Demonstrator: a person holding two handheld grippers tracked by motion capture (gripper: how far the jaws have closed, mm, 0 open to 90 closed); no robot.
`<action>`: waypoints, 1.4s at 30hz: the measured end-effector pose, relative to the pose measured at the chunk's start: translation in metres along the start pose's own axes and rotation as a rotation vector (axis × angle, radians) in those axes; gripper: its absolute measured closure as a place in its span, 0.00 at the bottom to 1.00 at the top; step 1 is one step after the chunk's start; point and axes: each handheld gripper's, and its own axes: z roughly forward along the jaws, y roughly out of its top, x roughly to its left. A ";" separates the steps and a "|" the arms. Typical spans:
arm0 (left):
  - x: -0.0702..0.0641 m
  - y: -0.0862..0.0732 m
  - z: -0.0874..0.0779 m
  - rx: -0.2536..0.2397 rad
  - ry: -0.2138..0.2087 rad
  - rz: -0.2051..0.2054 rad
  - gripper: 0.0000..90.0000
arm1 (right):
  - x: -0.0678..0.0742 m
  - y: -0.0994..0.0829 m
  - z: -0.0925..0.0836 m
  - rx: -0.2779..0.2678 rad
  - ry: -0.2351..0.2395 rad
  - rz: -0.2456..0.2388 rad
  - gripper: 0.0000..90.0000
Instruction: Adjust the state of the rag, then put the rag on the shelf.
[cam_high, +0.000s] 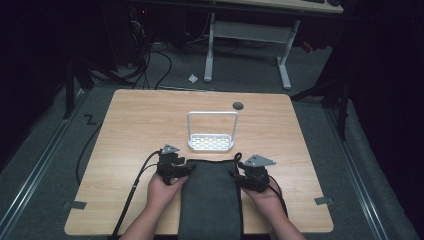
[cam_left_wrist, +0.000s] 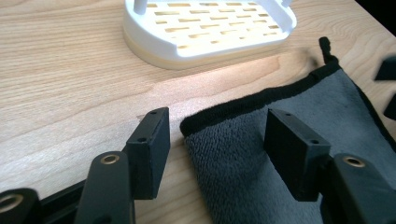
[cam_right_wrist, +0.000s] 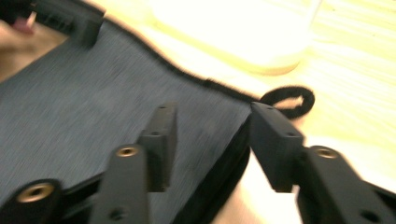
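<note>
A dark grey towel (cam_high: 210, 200) lies flat on the wooden table (cam_high: 140, 120), its near end hanging over the front edge. My left gripper (cam_high: 186, 169) is open at the towel's far left corner. In the left gripper view its jaws (cam_left_wrist: 218, 125) straddle that black-hemmed corner (cam_left_wrist: 336, 102) without pressing it. My right gripper (cam_high: 238, 179) is open at the far right corner. In the right gripper view its jaws (cam_right_wrist: 215, 114) stand on either side of the towel's edge (cam_right_wrist: 70, 93), beside the hanging loop (cam_right_wrist: 287, 100).
A white rack (cam_high: 211, 142) with a slotted base and a tall handle frame stands just beyond the towel, also seen as the white rack (cam_left_wrist: 210, 28) close ahead. A grey round cap (cam_high: 238, 105) sits near the far edge. Bare wood lies to both sides.
</note>
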 end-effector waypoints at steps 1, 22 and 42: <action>0.001 -0.001 0.001 0.010 0.005 0.003 0.46 | -0.002 0.002 0.004 0.009 0.004 0.014 0.50; 0.003 -0.011 -0.005 0.041 -0.019 0.010 0.75 | -0.012 -0.010 0.023 0.050 0.030 0.104 0.75; -0.001 -0.017 -0.008 -0.018 -0.024 0.029 0.93 | 0.000 -0.005 0.016 0.021 0.002 0.035 0.90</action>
